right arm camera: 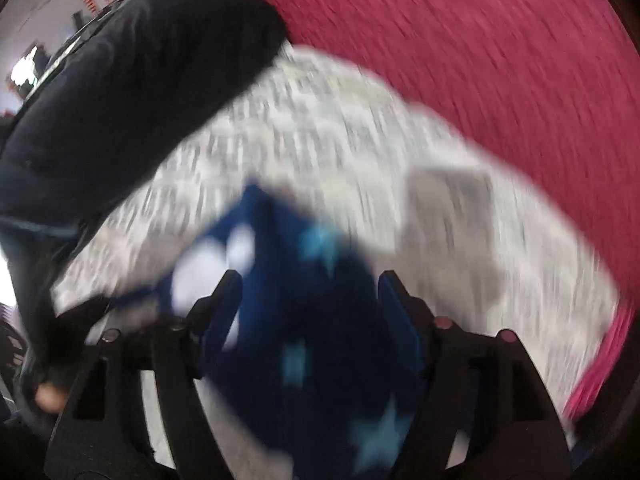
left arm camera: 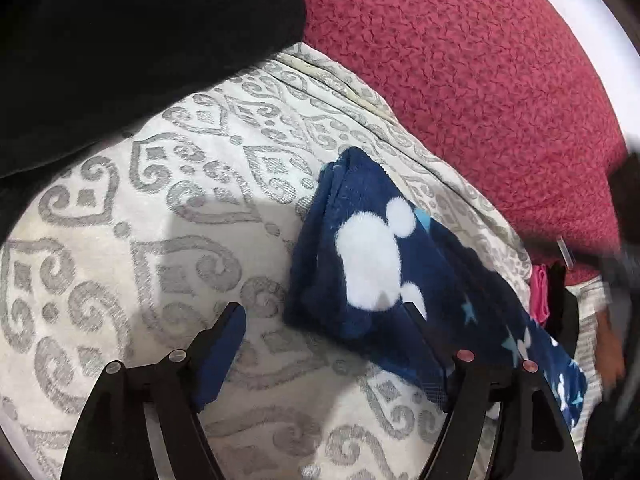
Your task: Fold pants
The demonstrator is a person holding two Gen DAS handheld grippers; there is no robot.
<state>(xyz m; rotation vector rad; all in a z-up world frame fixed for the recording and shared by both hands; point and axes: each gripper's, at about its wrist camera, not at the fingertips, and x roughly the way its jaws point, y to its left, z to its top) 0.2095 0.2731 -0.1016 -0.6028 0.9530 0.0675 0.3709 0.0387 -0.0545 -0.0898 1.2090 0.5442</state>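
Here — pants [left arm camera: 384, 264] near bedspread [left arm camera: 120, 240] edge

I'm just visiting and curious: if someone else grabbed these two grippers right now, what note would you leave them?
Left gripper: open, empty, over the patterned bedspread beside the pants.
Right gripper: fingers apart with the navy Mickey-print fleece pants between them; the view is motion-blurred, so grip is uncertain.
Pants: bunched in layers on the bedspread, next to the red blanket.
Done: some folding, it seems.
Left: square the bundle up and set it down.
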